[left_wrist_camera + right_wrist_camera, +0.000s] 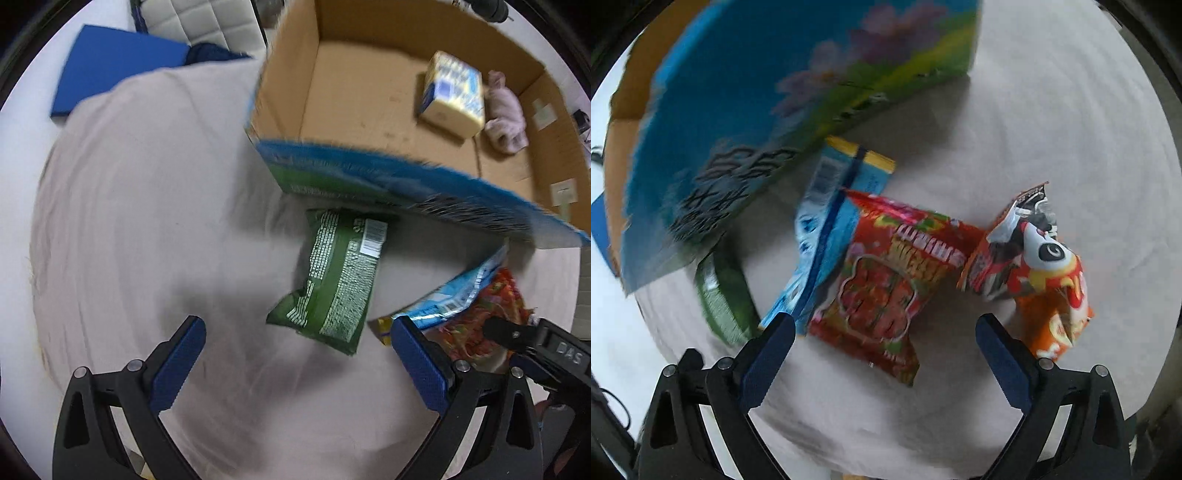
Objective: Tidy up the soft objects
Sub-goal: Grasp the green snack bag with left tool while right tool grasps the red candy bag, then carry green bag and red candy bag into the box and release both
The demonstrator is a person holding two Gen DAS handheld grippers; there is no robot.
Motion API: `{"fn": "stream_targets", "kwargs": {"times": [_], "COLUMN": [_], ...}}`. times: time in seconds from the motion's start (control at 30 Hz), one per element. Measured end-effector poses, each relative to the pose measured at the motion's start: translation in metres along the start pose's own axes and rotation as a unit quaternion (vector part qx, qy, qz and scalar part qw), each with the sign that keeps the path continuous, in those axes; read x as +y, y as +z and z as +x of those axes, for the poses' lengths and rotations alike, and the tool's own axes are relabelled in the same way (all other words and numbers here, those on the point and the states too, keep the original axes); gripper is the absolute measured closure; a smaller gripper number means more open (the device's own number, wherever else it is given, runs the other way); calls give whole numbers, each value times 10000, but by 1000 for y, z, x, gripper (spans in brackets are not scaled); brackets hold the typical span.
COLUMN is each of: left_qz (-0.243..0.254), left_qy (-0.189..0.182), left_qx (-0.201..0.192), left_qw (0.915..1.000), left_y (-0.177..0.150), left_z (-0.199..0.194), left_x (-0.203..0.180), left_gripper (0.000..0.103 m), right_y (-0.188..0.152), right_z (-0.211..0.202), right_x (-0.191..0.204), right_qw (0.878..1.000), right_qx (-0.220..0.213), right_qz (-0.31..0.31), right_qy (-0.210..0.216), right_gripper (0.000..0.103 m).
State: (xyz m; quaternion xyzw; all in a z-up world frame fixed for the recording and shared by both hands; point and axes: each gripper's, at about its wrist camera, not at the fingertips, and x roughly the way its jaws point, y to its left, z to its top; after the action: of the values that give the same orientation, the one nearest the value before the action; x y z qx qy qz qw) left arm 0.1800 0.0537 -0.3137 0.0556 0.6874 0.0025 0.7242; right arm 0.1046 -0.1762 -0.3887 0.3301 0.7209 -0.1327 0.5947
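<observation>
A green snack bag (334, 280) lies on the white cloth just ahead of my open, empty left gripper (295, 332). A light blue packet (454, 295) and a red gummy bag (487, 314) lie to its right. The cardboard box (280, 92) holds a yellow-blue tissue pack (454, 92) and a pink soft item (506, 110). In the right wrist view my open, empty right gripper (886, 332) hovers over the red gummy bag (890, 284), with the blue packet (831, 221), the green bag (724, 295) and an orange panda bag (1041, 273) around it.
The box's blue-green printed outer wall (757, 110) stands close behind the bags. A blue pad (110, 70) and a white quilted cushion (199, 18) lie at the far left. The right gripper's black body (546, 350) shows at the left view's right edge.
</observation>
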Motion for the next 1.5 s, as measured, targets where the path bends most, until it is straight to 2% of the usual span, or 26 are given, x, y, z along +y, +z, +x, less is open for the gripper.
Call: {"fn": "stream_targets", "kwargs": {"times": [0.23, 0.3, 0.33, 0.4, 0.47, 0.53, 0.6, 0.7, 0.73, 0.77, 0.9, 0.97, 1.07, 1.2, 1.3, 1.4, 1.43, 1.5], "left_qz": [301, 356, 417, 517, 614, 664, 581, 519, 497, 476, 363, 271, 100, -10, 9, 18, -14, -48], "left_qy": [-5, -32, -47, -35, -92, -124, -276, -377, -372, -371, -429, -432, -570, -701, -636, -546, -554, -569], "left_qx": [369, 420, 445, 493, 571, 652, 633, 617, 617, 634, 767, 849, 1016, 1157, 1143, 1118, 1106, 1089], "left_qw": [9989, 9985, 9981, 9974, 9964, 9956, 9959, 9960, 9962, 9962, 9955, 9951, 9931, 9908, 9914, 9922, 9923, 9924], "left_y": [19, 21, 22, 22, 21, 20, 22, 19, 21, 17, -5, -23, -50, -79, -83, -79, -67, -58], "left_z": [45, 52, 56, 62, 68, 75, 76, 74, 71, 70, 69, 69, 69, 70, 77, 75, 72, 67], "left_x": [-20, -24, -27, -33, -39, -45, -45, -47, -42, -42, -31, -26, -18, -15, -21, -30, -31, -30], "left_gripper": [2, 6, 10, 12, 22, 40, 46, 55, 57, 57, 58, 58, 58, 58, 56, 56, 56, 58], "right_y": [3, 2, 3, 4, 2, 2, 5, 10, 11, 11, 4, -5, -22, -29, -33, -43, -44, -52], "right_z": [11, 13, 14, 16, 16, 17, 16, 18, 20, 20, 24, 30, 33, 33, 39, 46, 47, 49], "right_x": [1, 5, 9, 18, 21, 24, 20, 30, 34, 35, 41, 43, 48, 54, 59, 71, 80, 83], "right_qw": [9999, 10000, 10000, 9999, 9999, 9999, 9999, 9998, 9997, 9996, 9957, 9891, 9728, 9717, 9723, 9705, 9698, 9687], "right_qx": [-22, -12, 6, 40, 62, 107, 100, 27, 31, 82, 444, 697, 825, 602, 473, 323, 295, 221], "right_qz": [120, 65, 29, -56, -74, -66, -46, -166, -196, -244, -680, -1093, -1787, -1886, -1805, -1788, -1790, -1831], "right_qy": [-24, -27, -52, -114, -88, -61, 24, -83, -127, -141, -454, -696, -1222, -1287, -1406, -1588, -1633, -1664], "right_gripper": [11, 17, 23, 31, 33, 34, 34, 34, 40, 44, 48, 49, 49, 46, 44, 44, 45, 49]}}
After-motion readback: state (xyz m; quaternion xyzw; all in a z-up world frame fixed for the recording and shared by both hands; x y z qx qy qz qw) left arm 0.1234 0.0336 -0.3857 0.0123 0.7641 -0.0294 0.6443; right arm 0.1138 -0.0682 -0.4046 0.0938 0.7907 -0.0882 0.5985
